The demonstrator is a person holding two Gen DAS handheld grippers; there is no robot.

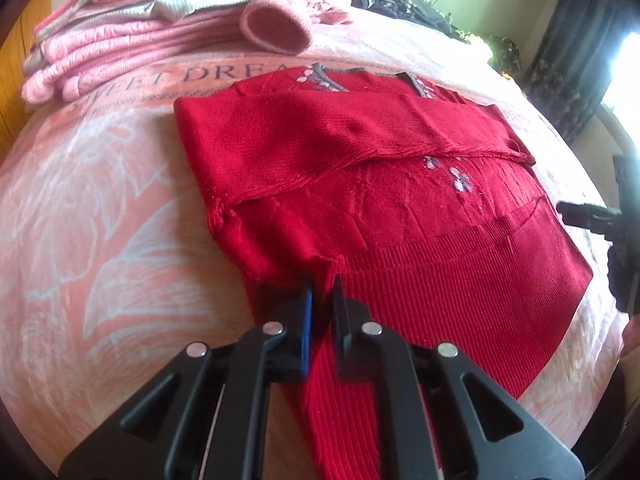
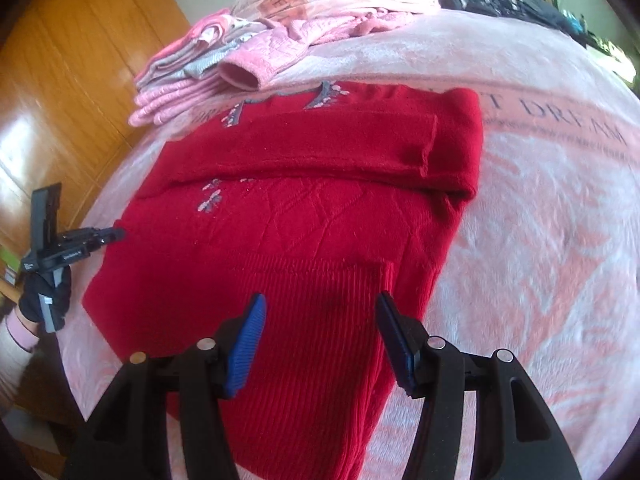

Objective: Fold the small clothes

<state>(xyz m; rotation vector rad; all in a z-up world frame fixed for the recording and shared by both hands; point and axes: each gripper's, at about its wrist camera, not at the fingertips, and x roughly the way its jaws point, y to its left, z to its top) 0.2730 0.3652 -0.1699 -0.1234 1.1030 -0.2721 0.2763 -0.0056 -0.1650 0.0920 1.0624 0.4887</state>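
Red sweater [image 1: 360, 184] flat on pink blanket [image 1: 100, 208], sleeves folded across. Left gripper [image 1: 322, 292] clamped narrow on the ribbed hem corner. Right gripper [image 2: 320, 320] wide apart over the hem, holding nothing. Pink folded clothes stack [image 1: 120, 36] beyond the collar, touching nothing red.

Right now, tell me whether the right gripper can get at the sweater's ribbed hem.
Probably yes. The right gripper is open, its fingers straddling the ribbed hem of the red sweater, with nothing between them. The left gripper pinches the hem at the other corner, clear of it.
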